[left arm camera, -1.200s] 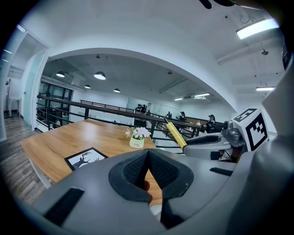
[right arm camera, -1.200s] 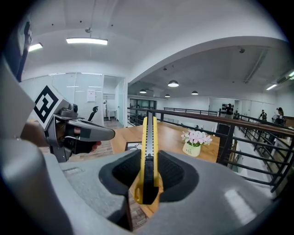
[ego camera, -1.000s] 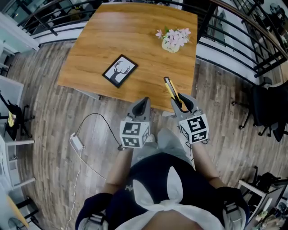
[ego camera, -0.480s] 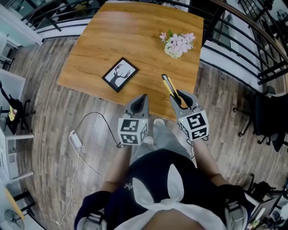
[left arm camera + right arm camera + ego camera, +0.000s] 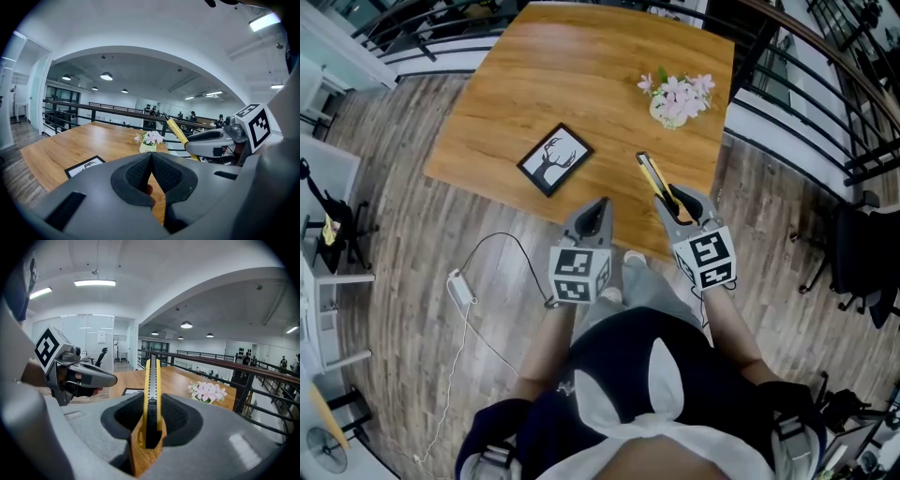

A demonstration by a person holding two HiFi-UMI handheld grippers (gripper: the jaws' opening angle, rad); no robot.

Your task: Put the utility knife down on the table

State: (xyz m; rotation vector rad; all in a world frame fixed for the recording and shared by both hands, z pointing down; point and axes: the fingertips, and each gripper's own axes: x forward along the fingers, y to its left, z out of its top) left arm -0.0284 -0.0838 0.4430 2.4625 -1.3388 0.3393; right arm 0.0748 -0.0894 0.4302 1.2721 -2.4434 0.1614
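A yellow and black utility knife [image 5: 656, 182] [image 5: 152, 394] sticks forward out of my right gripper [image 5: 678, 204] [image 5: 151, 420], which is shut on its rear end. In the head view it hangs over the near right part of the wooden table [image 5: 581, 84], its tip pointing toward the far left. My left gripper [image 5: 598, 212] [image 5: 151, 176] is shut with nothing between its pads and hovers just at the table's near edge, to the left of the right one. In the left gripper view the knife [image 5: 176, 132] rises from the right gripper [image 5: 208, 140].
A black-framed deer picture [image 5: 554, 159] lies on the near left of the table. A small vase of pink flowers [image 5: 677, 95] stands at the far right. Black railings [image 5: 806, 103] run along the table's right side. A white cable and adapter [image 5: 461, 289] lie on the plank floor.
Both grippers have moved forward toward the table, the knife now reaching further over its near edge. Their jaws look the same.
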